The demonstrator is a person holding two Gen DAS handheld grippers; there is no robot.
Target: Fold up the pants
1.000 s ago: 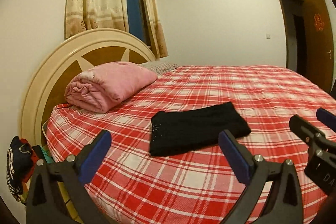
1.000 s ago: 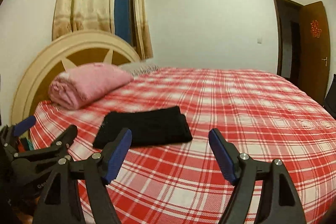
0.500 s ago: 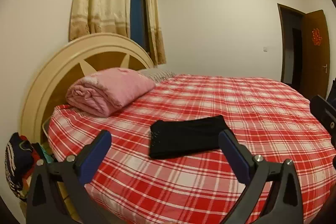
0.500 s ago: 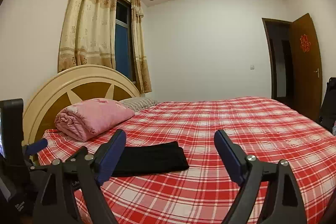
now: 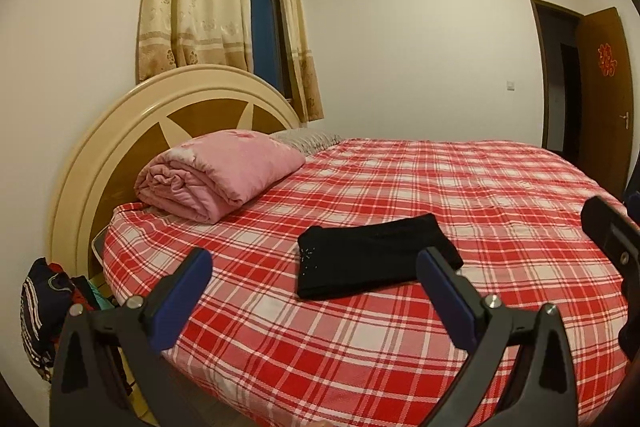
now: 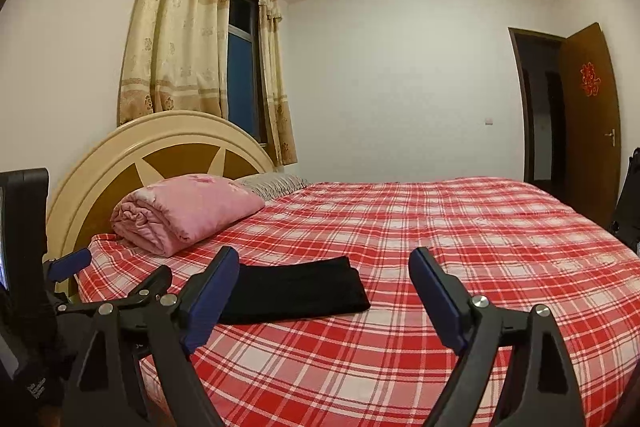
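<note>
The black pants [image 5: 374,257] lie folded into a flat rectangle on the red plaid bed [image 5: 400,347]; they also show in the right wrist view [image 6: 296,291]. My left gripper [image 5: 314,287] is open and empty, held back from the bed edge, short of the pants. My right gripper [image 6: 320,287] is open and empty too, held off the bed, to the right of the pants. The left gripper shows at the left edge of the right wrist view [image 6: 112,283].
A rolled pink quilt [image 5: 216,175] lies by the round headboard [image 5: 120,131], with a striped pillow [image 5: 308,139] behind it. Clothes [image 5: 40,307] hang at the bed's left side. A door [image 5: 604,99] stands open at the right.
Both grippers have pulled back and tilted up from the bed, so the pants look farther away. The pants have not moved.
</note>
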